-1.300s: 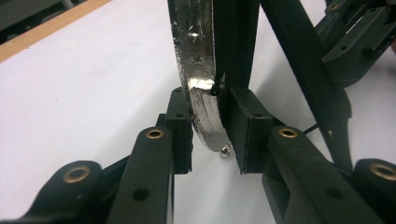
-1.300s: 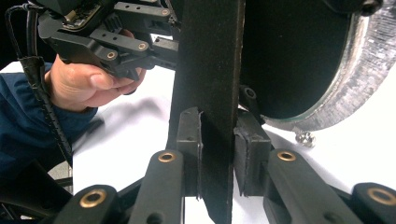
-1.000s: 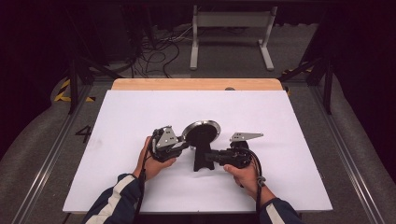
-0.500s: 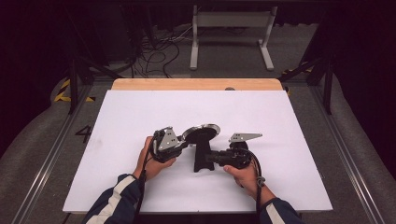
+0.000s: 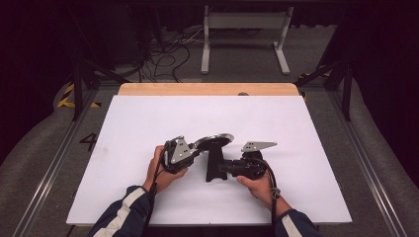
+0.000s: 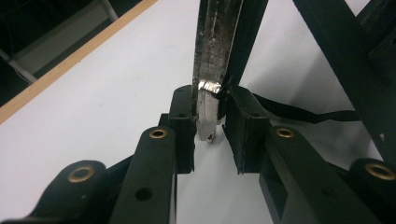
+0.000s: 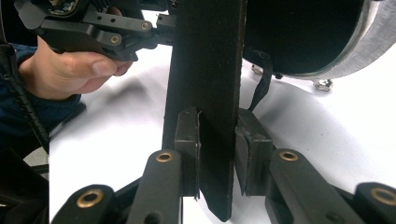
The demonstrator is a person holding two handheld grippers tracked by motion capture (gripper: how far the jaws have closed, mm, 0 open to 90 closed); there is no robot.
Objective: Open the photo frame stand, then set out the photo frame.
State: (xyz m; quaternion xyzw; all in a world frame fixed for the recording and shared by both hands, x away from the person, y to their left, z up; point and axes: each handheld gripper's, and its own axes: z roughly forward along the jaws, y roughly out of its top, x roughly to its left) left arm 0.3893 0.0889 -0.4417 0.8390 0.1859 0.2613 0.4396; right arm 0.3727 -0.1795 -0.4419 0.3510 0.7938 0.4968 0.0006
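A round black disc with a silvery rim point(image 5: 214, 140) sits on top of a flat black bar point(image 5: 214, 168) above the white tabletop point(image 5: 148, 118). My left gripper point(image 5: 196, 149) is shut on the disc's rim. In the left gripper view the pads clamp the shiny edge point(image 6: 208, 100) of the left gripper point(image 6: 208, 112). My right gripper point(image 5: 223, 168) comes from the right and is shut on the bar. In the right gripper view its pads press both faces of the bar point(image 7: 208, 70) held by the right gripper point(image 7: 217, 128), with the disc point(image 7: 303, 32) above.
A thin black strap point(image 7: 263, 84) hangs from the disc. A wooden strip point(image 5: 207, 89) borders the table's far edge, with a metal frame point(image 5: 244, 22) and cables point(image 5: 168, 49) on the floor beyond. White surface lies open on all sides of the hands.
The disc has tipped from a rounder, more face-on look to a flatter, nearly edge-on one. Both hands have stayed where they were, with their grips unchanged.
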